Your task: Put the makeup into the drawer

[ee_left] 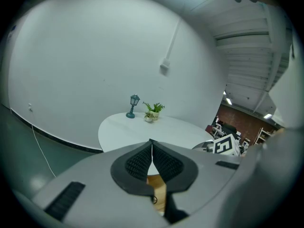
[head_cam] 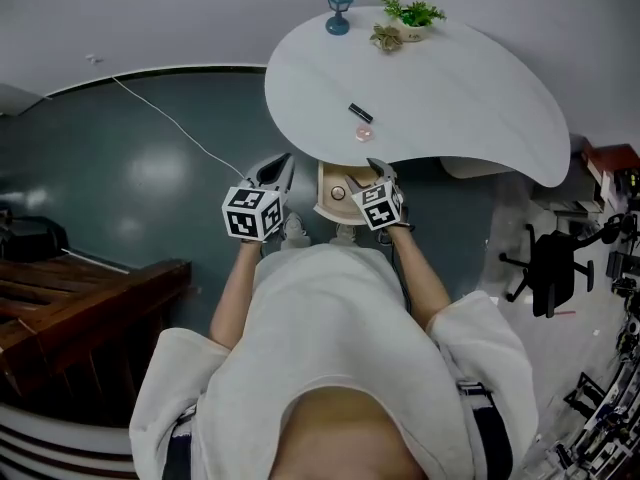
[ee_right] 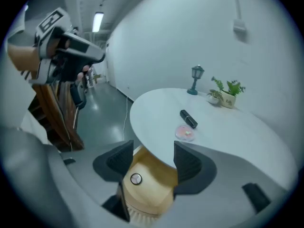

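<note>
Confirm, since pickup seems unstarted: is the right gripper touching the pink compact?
Apart. Right gripper view: bare tabletop separates the open right gripper from the pink compact.

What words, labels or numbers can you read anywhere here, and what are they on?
Nothing here reads clearly.
On the plant pot: dark print, too small and blurred to read.
On the left marker cube and right marker cube: black-and-white coded squares, no letters.
On the black tube and pink compact: no print visible.
</note>
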Available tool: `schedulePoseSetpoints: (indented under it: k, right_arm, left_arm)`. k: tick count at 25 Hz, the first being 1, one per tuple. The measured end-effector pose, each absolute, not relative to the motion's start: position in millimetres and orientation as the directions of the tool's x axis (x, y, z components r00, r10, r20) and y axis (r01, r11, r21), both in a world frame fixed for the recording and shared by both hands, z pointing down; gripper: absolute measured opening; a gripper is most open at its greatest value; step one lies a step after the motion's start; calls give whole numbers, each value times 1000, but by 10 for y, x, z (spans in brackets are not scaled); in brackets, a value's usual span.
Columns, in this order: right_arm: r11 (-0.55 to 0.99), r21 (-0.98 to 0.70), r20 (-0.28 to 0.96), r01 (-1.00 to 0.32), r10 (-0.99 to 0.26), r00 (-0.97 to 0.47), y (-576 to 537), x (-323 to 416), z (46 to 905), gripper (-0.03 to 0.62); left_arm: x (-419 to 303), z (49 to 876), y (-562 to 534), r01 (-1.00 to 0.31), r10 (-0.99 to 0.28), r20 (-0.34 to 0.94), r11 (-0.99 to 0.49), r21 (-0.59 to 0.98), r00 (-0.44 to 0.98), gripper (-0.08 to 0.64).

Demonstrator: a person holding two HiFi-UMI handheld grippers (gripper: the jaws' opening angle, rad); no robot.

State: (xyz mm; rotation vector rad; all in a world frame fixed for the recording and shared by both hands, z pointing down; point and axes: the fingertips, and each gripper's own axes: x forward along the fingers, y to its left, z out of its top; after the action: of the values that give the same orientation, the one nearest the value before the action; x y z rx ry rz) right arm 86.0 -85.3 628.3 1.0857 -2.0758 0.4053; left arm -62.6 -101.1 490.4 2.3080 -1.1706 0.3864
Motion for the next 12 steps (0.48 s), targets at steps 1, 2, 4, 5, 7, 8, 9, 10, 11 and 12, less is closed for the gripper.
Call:
schedulePoseSetpoints:
  k: [1, 2, 4, 5, 7, 8, 9, 10, 11, 12]
  right_arm:
    - [546, 17, 727, -838, -582, -364, -910, 914, 6267, 265]
    - [502, -19, 717, -864, -596, -362, -969, 971, 6259, 271]
    - [426, -68, 701, -902, -623, -347, -1101, 1082, 6254, 279]
    - [392, -87, 697, -916, -633, -337, -1164, 1129, 6253, 285]
    - [337, -116, 696, -934, -644, -319, -1255, 1200, 6261, 291]
    - [322, -121, 699, -939, -644, -311, -1284, 1224, 6276, 294]
    - [314, -122, 703, -942, -642, -305, -1309, 1242, 6298, 296]
    - [310, -119, 710, -943, -638, -299, -1337, 1255, 6325, 296]
    - [309, -116, 716, -944, -632, -295, -1368, 1264, 6354, 298]
    - [310, -112, 724, -944, -625, -291, -1400, 1268, 6384, 298]
  left_arm:
    - [-626, 4893, -1008, -810, -662, 466, -493, 318, 587, 12]
    - [-629, 4885, -1008, -809, -662, 466, -495, 317, 587, 12]
    - [-646, 4871, -1028, -810, -663, 465, -496, 313, 586, 12]
    - [-659, 4865, -1046, -811, -665, 464, -497, 311, 585, 12]
    - [-694, 4852, -1070, -813, -670, 462, -495, 306, 581, 12]
    - [-712, 4847, -1075, -815, -673, 460, -493, 305, 579, 12]
    - [-728, 4843, -1083, -817, -676, 459, -490, 303, 576, 12]
    - [-741, 4840, -1094, -819, -679, 458, -488, 302, 574, 12]
    - [-752, 4839, -1106, -821, -681, 458, -485, 302, 571, 12]
    - [-766, 4838, -1115, -823, -683, 458, -481, 302, 568, 12]
